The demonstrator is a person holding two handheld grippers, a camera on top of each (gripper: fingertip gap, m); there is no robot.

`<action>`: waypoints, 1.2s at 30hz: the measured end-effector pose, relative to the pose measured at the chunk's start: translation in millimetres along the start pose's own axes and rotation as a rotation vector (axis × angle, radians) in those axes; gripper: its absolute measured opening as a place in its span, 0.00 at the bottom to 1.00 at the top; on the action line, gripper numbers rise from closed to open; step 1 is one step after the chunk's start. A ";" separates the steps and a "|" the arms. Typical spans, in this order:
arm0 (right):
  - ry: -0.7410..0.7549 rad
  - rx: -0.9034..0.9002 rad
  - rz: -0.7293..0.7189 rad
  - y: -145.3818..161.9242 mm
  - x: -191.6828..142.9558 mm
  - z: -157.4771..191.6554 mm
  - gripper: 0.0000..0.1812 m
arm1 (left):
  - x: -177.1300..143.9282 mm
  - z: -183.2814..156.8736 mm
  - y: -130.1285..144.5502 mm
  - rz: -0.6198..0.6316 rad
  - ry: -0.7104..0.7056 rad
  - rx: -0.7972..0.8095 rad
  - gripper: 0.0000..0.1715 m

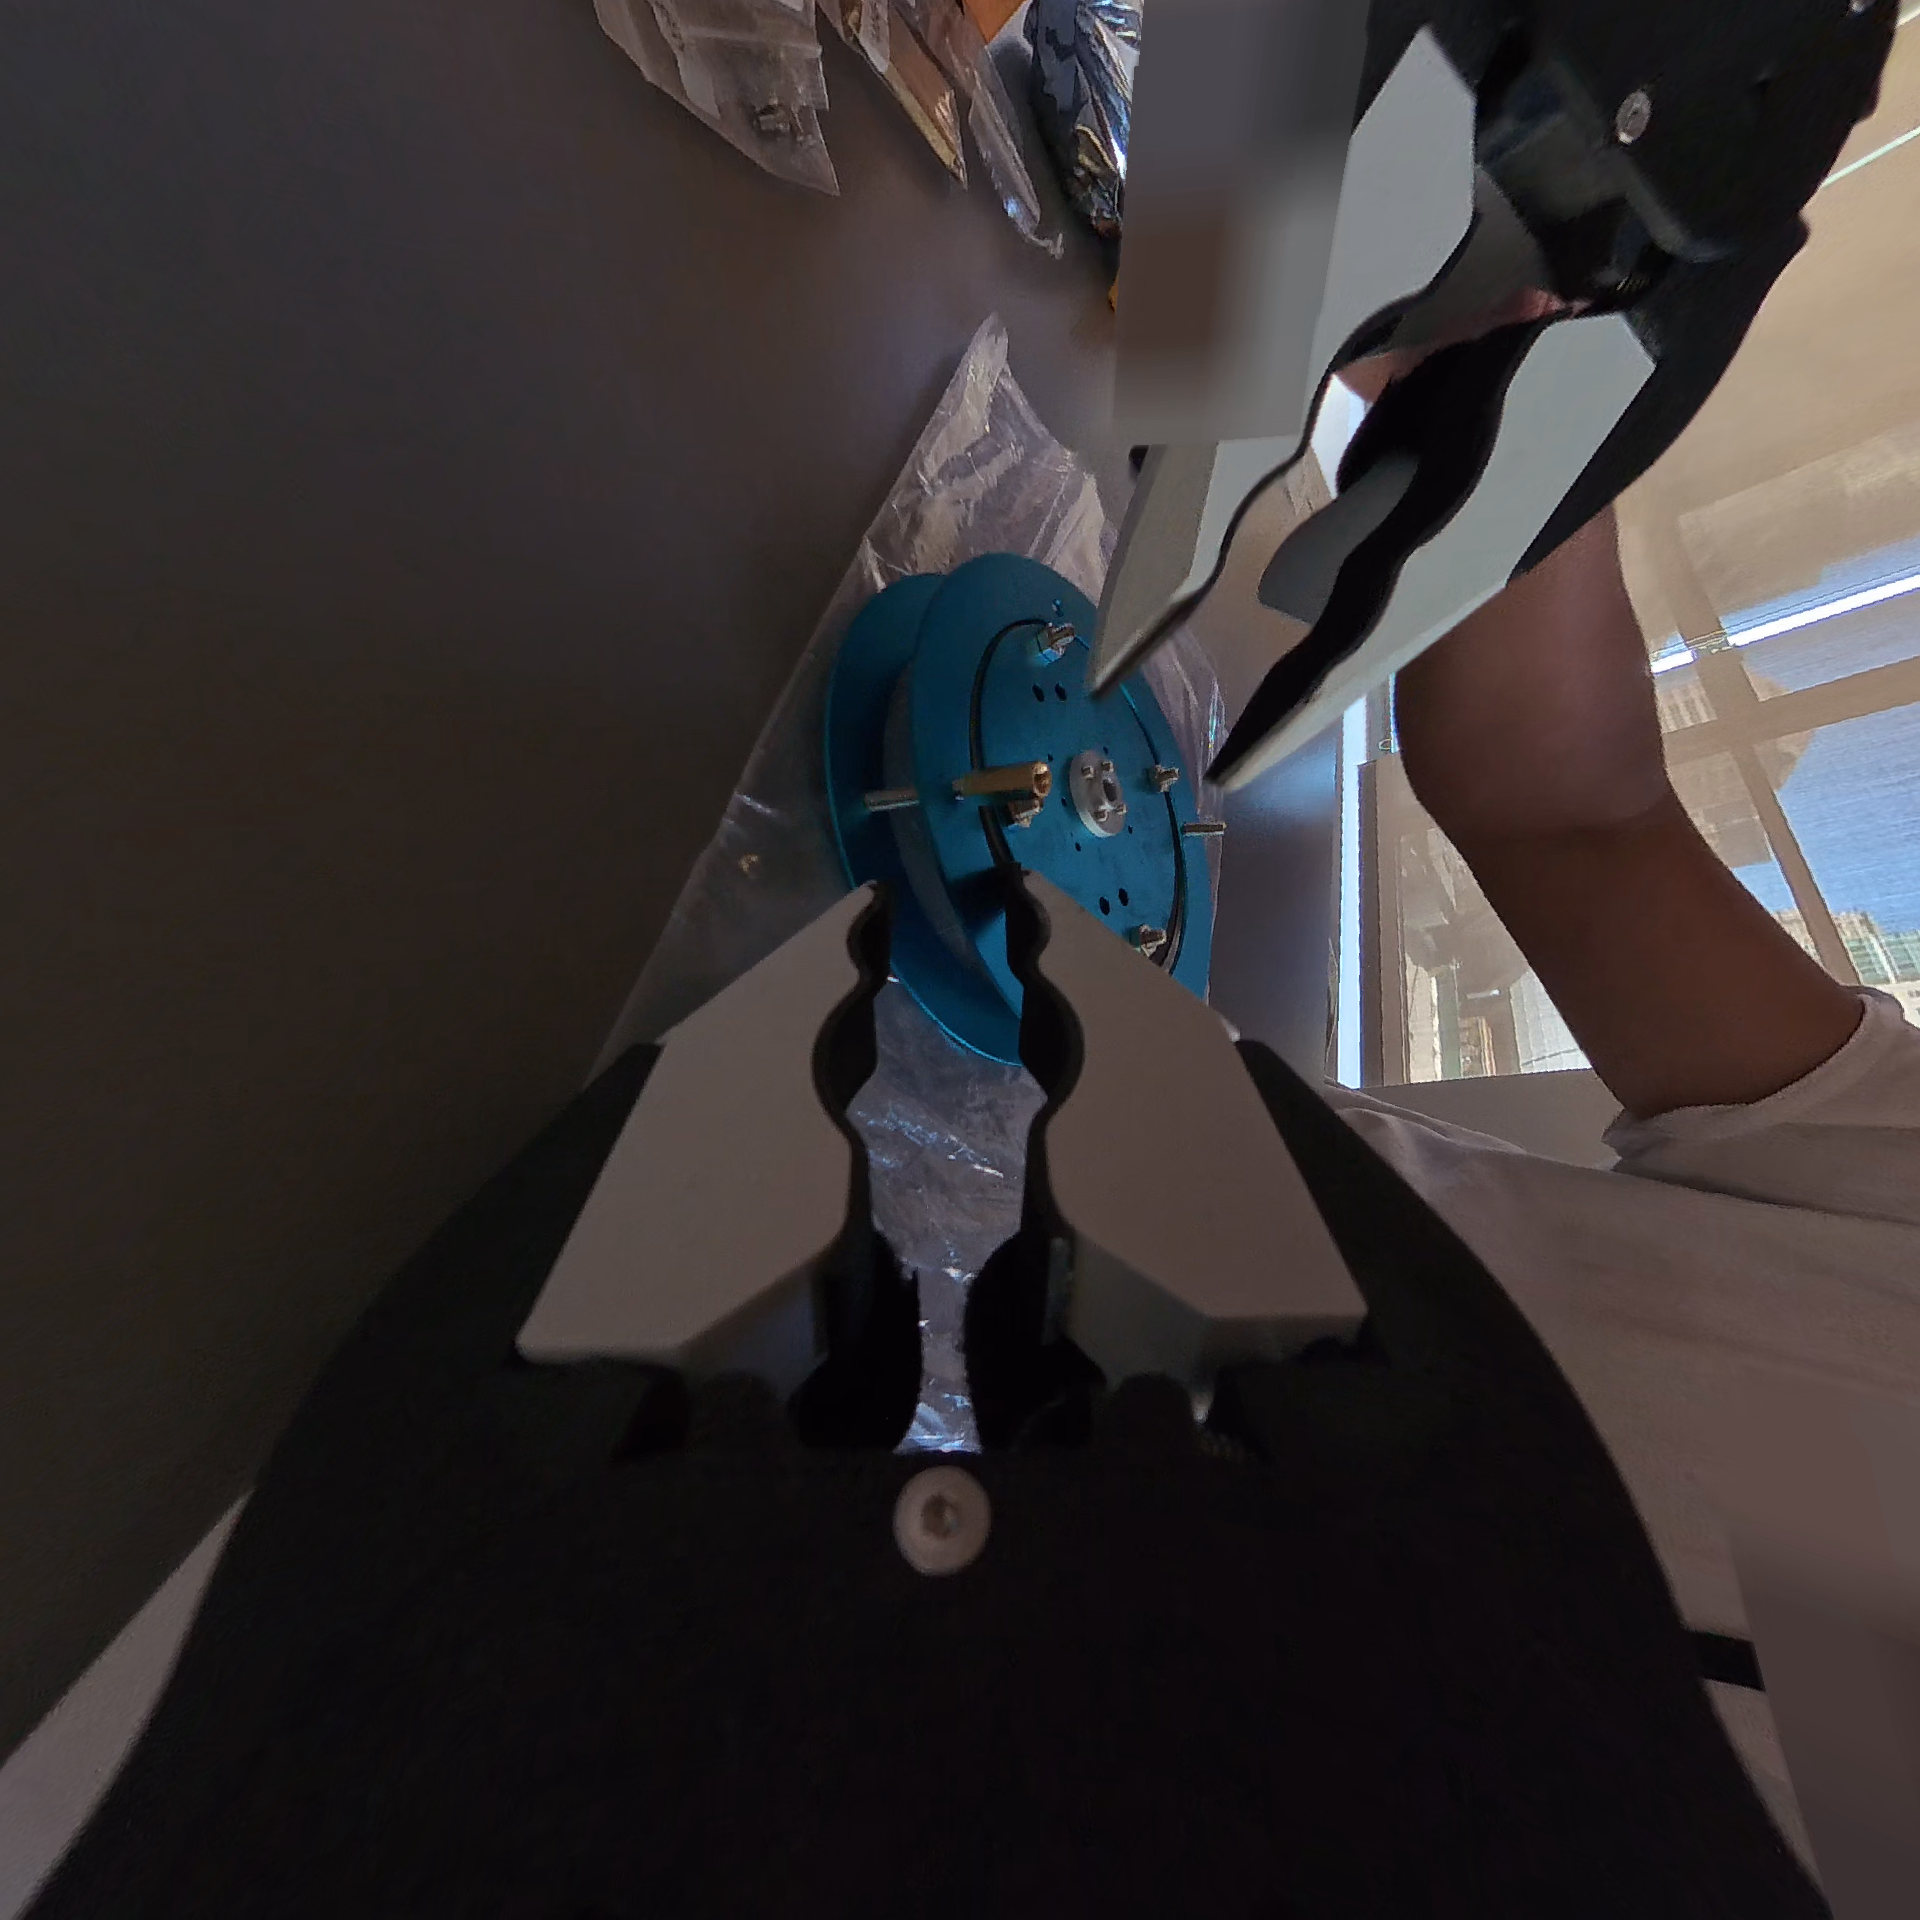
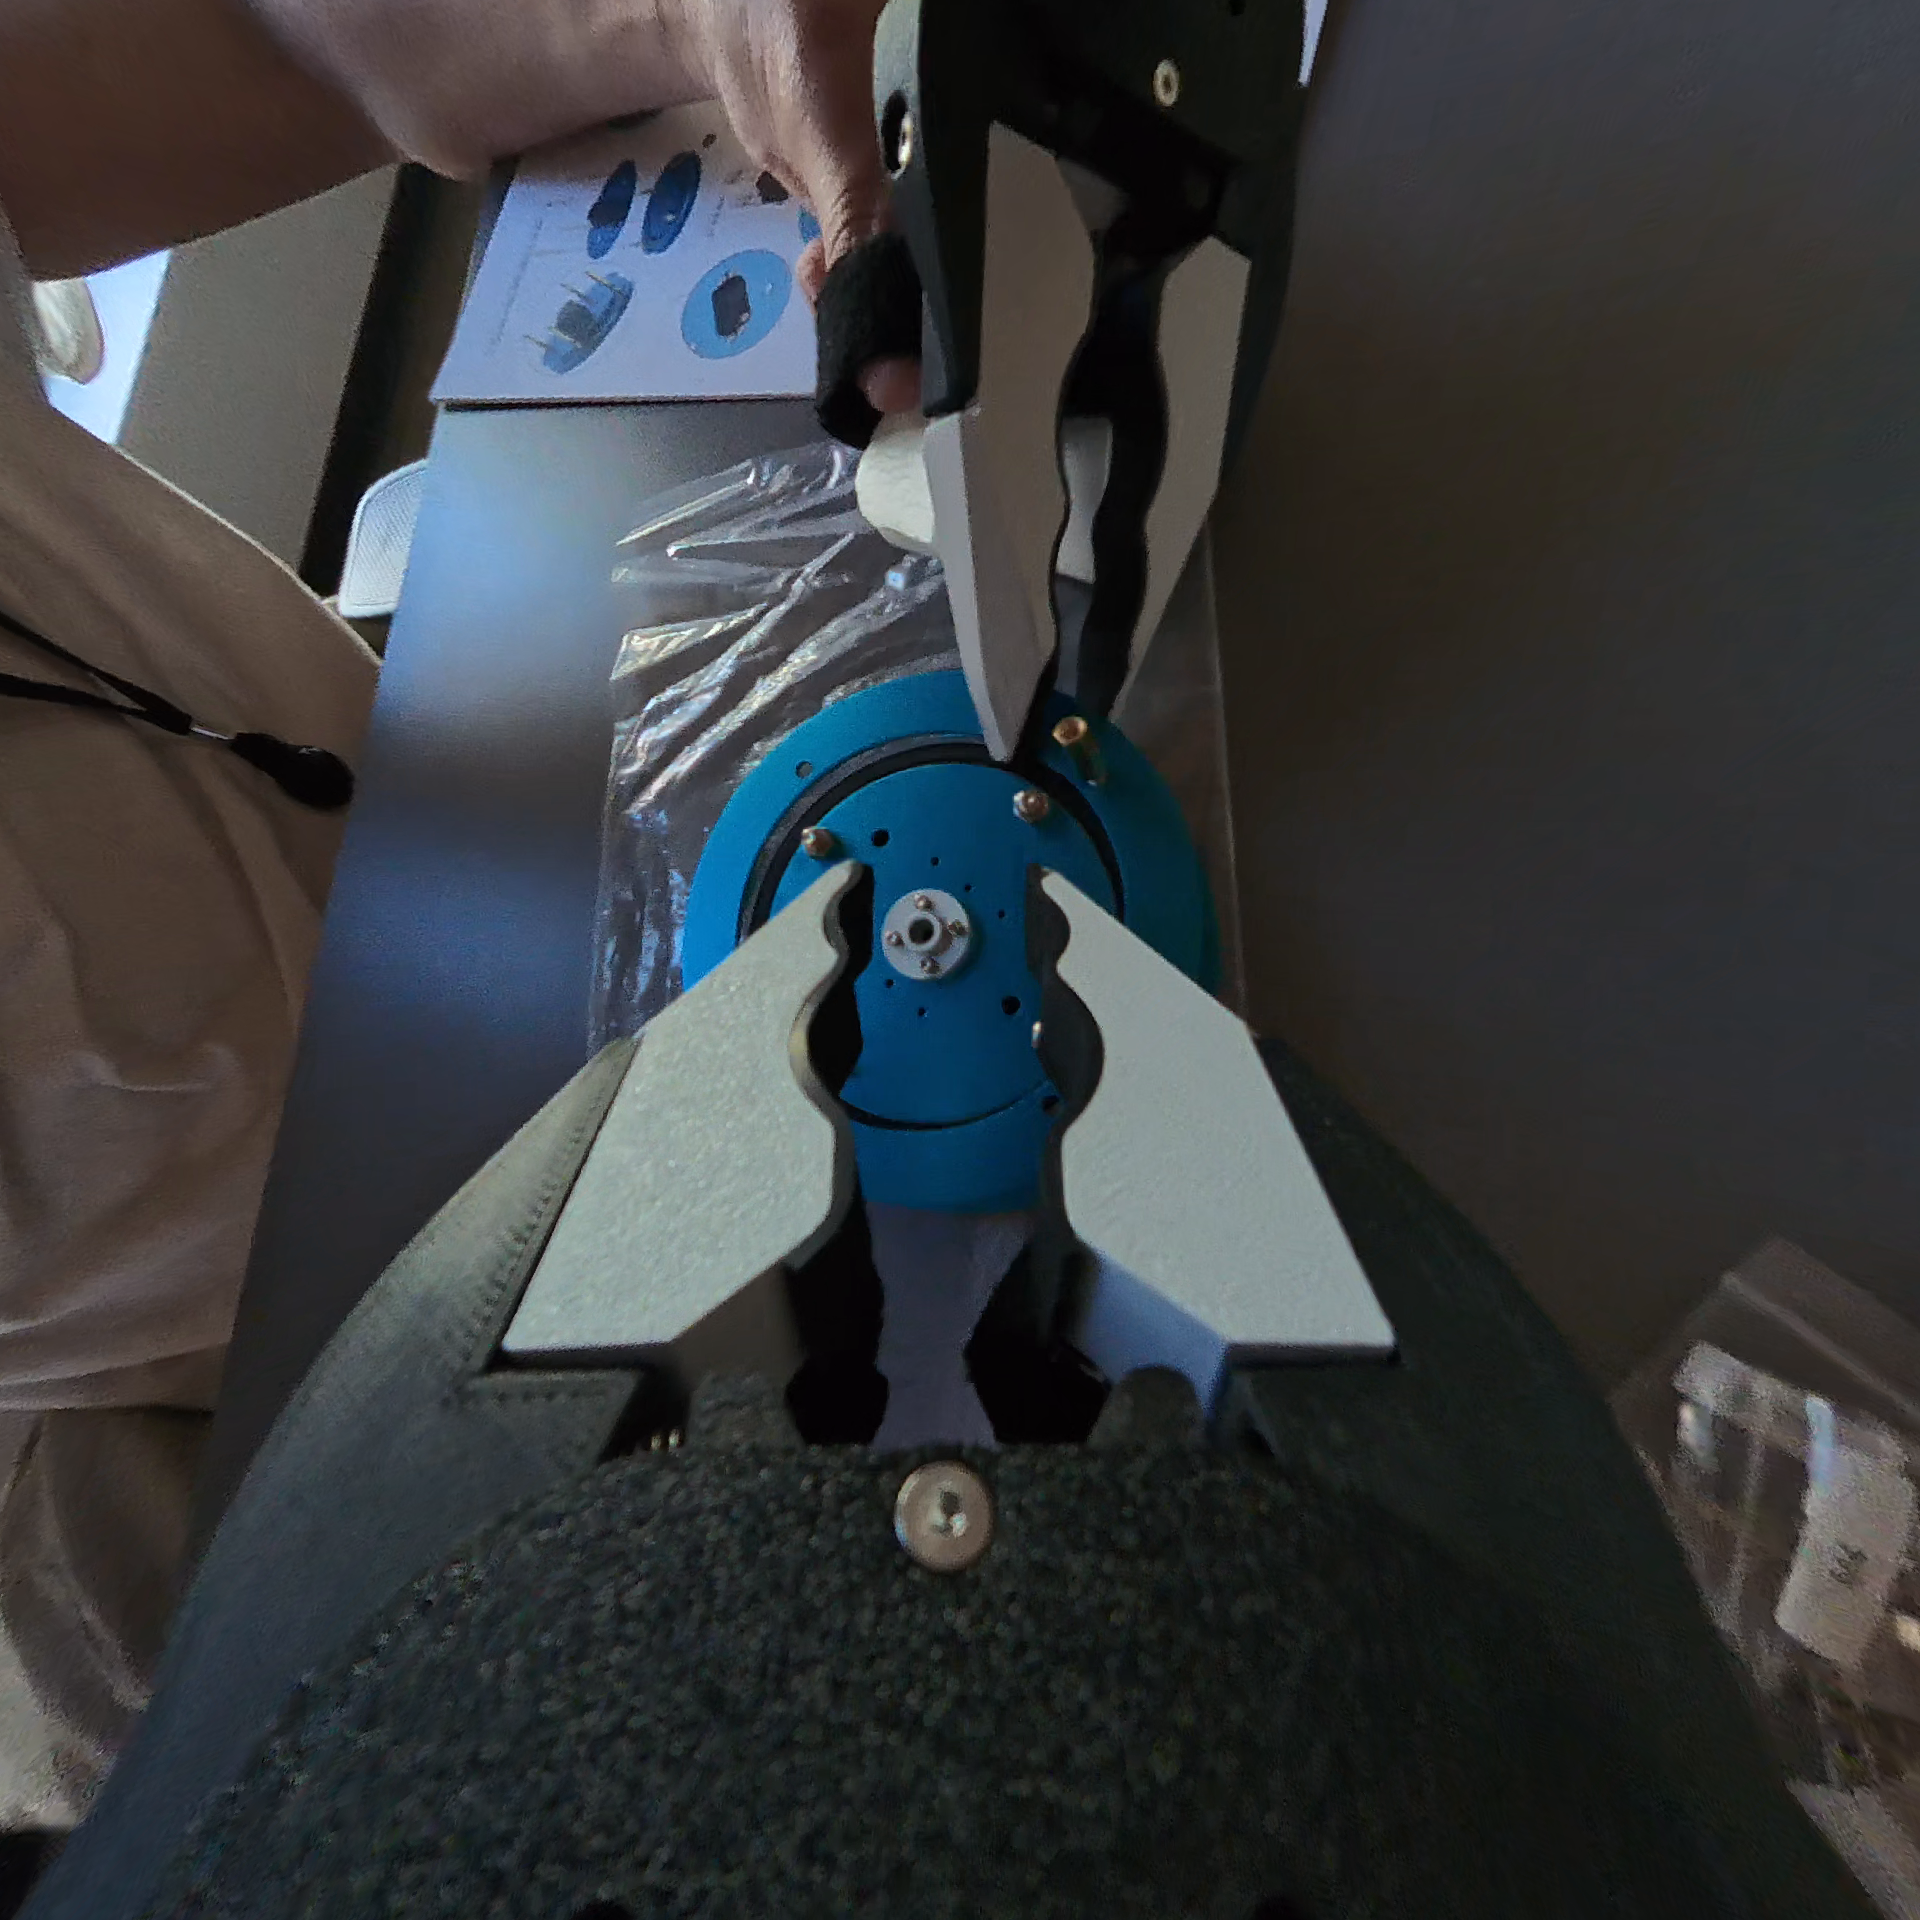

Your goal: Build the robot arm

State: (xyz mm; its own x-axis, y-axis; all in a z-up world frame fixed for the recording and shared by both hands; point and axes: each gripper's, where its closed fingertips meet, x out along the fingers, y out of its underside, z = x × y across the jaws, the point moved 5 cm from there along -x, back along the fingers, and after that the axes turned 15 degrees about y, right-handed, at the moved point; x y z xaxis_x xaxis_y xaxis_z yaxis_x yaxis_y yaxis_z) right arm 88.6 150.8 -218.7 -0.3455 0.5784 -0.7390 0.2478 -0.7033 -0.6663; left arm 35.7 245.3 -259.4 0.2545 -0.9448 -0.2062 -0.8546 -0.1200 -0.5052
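Note:
A blue two-layer disc assembly (image 1: pixel 1091 883) with a silver centre hub (image 2: pixel 925 933) lies on a clear plastic bag (image 2: pixel 748 623) on a dark grey table. Small screws and one brass standoff (image 1: pixel 997 784) stick up from it. My left gripper (image 1: pixel 951 894) is slightly open at the disc's rim and holds nothing; the right wrist view shows its tips (image 2: pixel 1055 727) beside the standoff (image 2: pixel 1075 740). My right gripper (image 2: pixel 948 873) is open just above the disc (image 2: pixel 940 1153), straddling the hub. In the left wrist view it (image 1: pixel 1162 730) has one tip on the top plate.
Several plastic bags of small parts (image 1: pixel 748 104) lie farther along the table, and another bag (image 2: pixel 1808 1538) lies nearer. A printed sheet with blue pictures (image 2: pixel 644 301) lies near the table edge. A person's arm (image 1: pixel 1558 727) and a window are beside the table. Some 5 cm of space lies between my two pairs of fingers.

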 end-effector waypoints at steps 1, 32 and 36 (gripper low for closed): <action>0.026 -0.004 -0.027 -0.5 -3.2 -1.6 0.17 | 0.0 0.2 -0.1 0.000 0.001 -0.001 0.12; 0.031 -0.006 -0.127 -3.4 5.4 5.8 0.22 | 1.5 -1.1 1.0 0.007 -0.002 0.012 0.12; 0.046 -0.028 -0.184 -15.0 13.8 5.6 0.26 | -7.9 -6.0 -5.4 0.012 -0.062 0.128 0.12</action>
State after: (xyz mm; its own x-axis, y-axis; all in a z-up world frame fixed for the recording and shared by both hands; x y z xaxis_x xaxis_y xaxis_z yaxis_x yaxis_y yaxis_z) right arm 75.0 167.0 -218.4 -0.3453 0.7149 -0.6080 0.2100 -0.5725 -0.7925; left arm 35.6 251.6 -250.1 0.2755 -0.9248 -0.2623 -0.7941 -0.0652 -0.6043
